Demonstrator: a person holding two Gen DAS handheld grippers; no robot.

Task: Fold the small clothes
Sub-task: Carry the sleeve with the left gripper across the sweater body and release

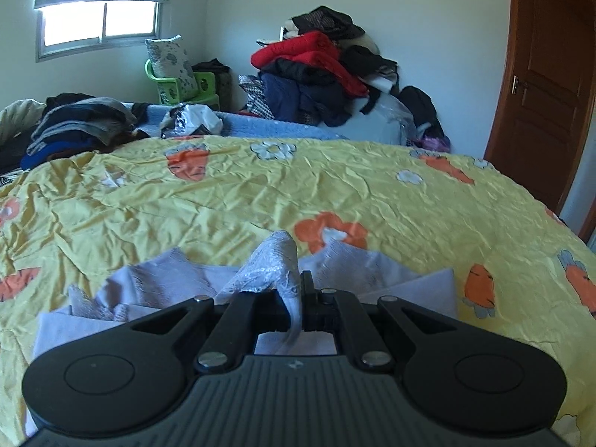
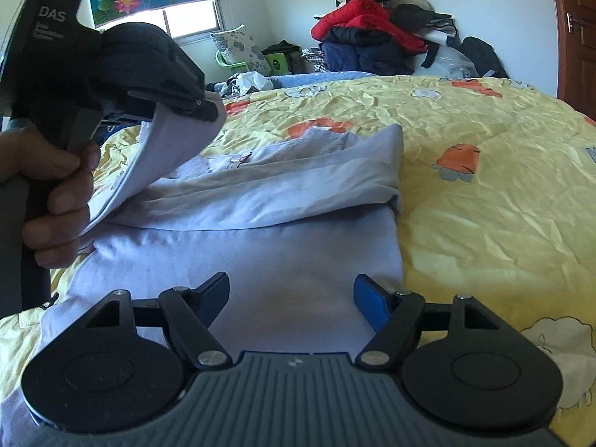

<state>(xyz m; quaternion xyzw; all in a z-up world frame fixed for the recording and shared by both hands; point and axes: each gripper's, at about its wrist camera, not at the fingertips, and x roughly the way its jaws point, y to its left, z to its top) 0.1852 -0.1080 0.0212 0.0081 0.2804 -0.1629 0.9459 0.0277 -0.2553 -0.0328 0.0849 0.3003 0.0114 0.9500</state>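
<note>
A pale lilac garment (image 2: 283,257) lies partly folded on the yellow bedspread (image 2: 484,193); it also shows in the left wrist view (image 1: 167,283). My left gripper (image 1: 294,298) is shut on a lacy edge of the garment (image 1: 268,264) and lifts it. In the right wrist view the left gripper (image 2: 208,108) holds the left edge raised, the cloth hanging below it. My right gripper (image 2: 290,298) is open and empty, low over the near part of the garment, its blue pads (image 2: 368,301) apart.
The bedspread has orange carrot and white flower prints. A heap of clothes (image 1: 327,70) stands against the far wall, folded dark clothes (image 1: 74,123) at far left, a green chair (image 1: 182,85) by the window, a brown door (image 1: 540,82) at right.
</note>
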